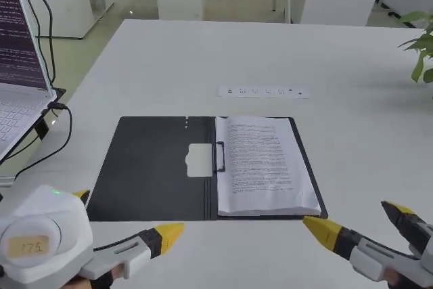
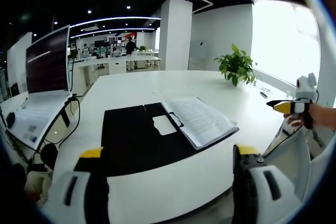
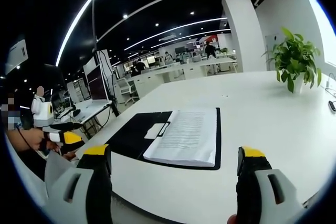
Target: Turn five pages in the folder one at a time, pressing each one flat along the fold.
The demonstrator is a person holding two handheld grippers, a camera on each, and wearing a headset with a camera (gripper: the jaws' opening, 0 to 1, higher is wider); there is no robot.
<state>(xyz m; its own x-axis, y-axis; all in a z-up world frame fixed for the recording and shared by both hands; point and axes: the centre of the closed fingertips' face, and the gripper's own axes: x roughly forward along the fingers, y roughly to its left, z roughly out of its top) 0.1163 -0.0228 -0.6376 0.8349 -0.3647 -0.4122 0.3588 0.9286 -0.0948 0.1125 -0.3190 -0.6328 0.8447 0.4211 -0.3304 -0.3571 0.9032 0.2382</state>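
Open folder (image 1: 145, 167), lying close to the near edge of the surface (image 1: 203, 52); left cover bare, page stack (image 1: 260, 164) on its right half, no sheet lifted. Left gripper (image 1: 125, 213) and right gripper (image 1: 355, 216) hover at that edge, fingers spread wide, holding nothing. Risk: wide fingers may catch several sheets together, or drag the unweighted folder sideways.

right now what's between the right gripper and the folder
Bare white table, nothing else, between the right gripper and the folder, per the head view.
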